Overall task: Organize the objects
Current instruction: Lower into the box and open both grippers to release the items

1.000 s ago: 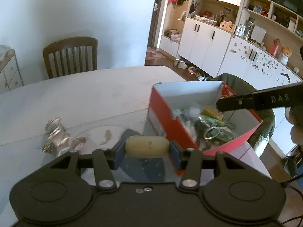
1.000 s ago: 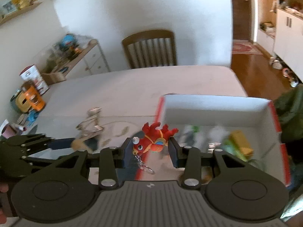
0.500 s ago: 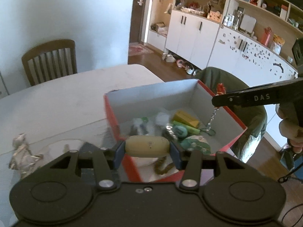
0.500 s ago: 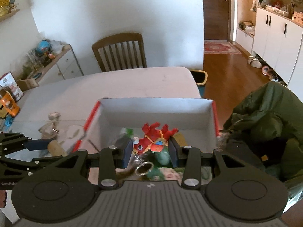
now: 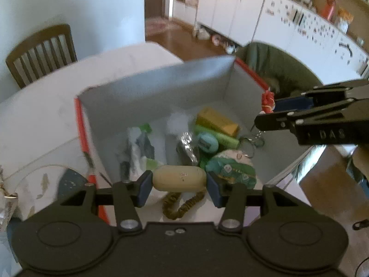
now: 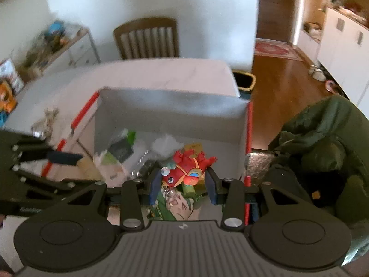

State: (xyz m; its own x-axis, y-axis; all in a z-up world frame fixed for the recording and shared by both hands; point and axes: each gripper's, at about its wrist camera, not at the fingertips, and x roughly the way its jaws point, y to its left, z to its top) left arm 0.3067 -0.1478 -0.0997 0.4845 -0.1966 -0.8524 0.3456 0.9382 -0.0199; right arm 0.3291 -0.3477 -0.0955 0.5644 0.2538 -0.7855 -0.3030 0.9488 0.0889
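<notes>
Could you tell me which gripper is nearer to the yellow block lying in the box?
Right. The right gripper, holding the red toy keychain, hangs just over the yellow block. The left gripper, holding a wooden piece, is at the box's near edge.

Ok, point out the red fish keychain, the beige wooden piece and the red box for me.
red fish keychain [image 6: 184,172], right wrist view, on its red body.
beige wooden piece [image 5: 179,178], left wrist view, on its middle.
red box [image 5: 79,113], left wrist view, on its red left rim.

Box on table; chair behind, seemingly left.
</notes>
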